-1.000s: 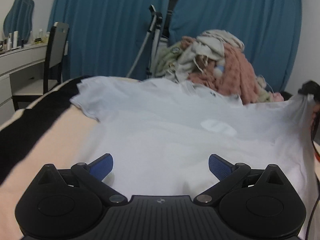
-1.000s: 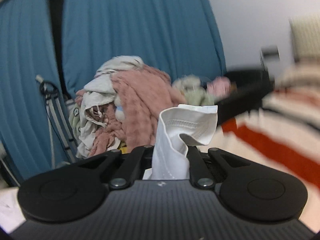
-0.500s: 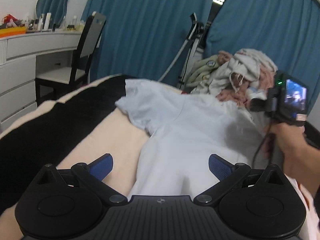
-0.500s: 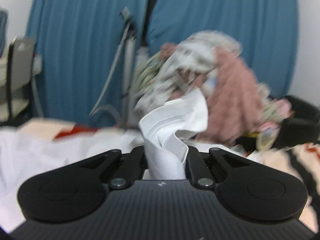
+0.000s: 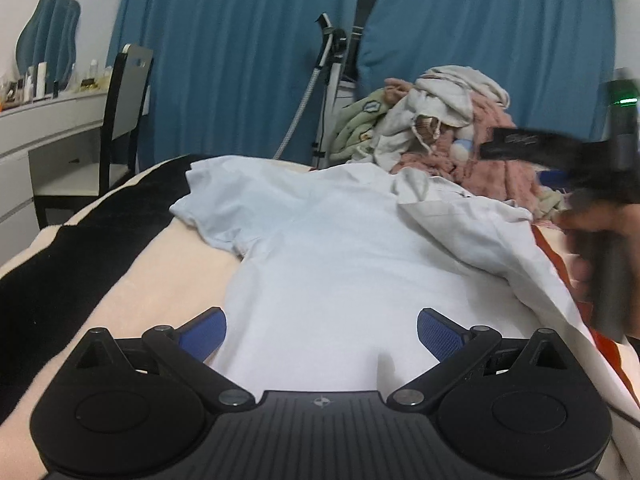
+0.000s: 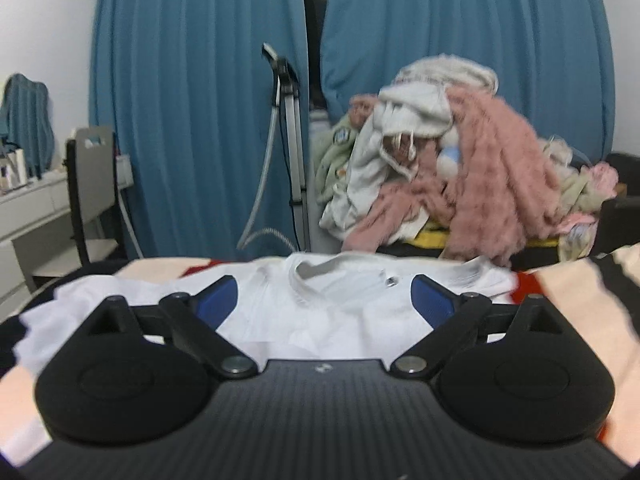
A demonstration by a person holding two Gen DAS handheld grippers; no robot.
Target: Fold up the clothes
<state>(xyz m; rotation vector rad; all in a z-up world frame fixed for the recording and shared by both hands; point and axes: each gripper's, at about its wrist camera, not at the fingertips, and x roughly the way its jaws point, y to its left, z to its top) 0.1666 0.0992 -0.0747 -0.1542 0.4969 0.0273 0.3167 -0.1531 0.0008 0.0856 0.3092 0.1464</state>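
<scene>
1. Plainly, the white T-shirt (image 5: 332, 264) lies spread on the striped blanket (image 5: 168, 280) of the bed, neck end toward the blue curtains (image 5: 240, 60). One short sleeve (image 5: 208, 216) lies flat out to the left, while the right side (image 5: 472, 232) lies folded in over the body, its edge a loose ridge.
2. Both tools are empty. The left gripper (image 5: 322, 332) hangs over the lower body of the shirt with its blue pads (image 5: 202, 334) spread wide; the right gripper (image 6: 324, 300) is likewise spread, looking toward the collar (image 6: 320, 270), and in the left view its blurred body shows at the right edge in a hand (image 5: 600, 240).
3. Handling, as I judge it: thin knit cotton, light and limp, with no stiffness of its own. It should drape from any pinch, drag on the fleecy blanket instead of sliding, and wrinkle readily; nothing about it is fragile.
4. Best holds are the reinforced edges: sleeve hem, shoulder seam, collar rib or bottom hem, where layers bunch enough for the pads to bite. A pinch mid-panel may catch only the top layer.
5. With one side turned in and the other sleeve out, the shirt looks part-folded.
6. Beyond the bed, a heap of unfolded laundry (image 6: 452, 152) sits well apart from the shirt.
</scene>
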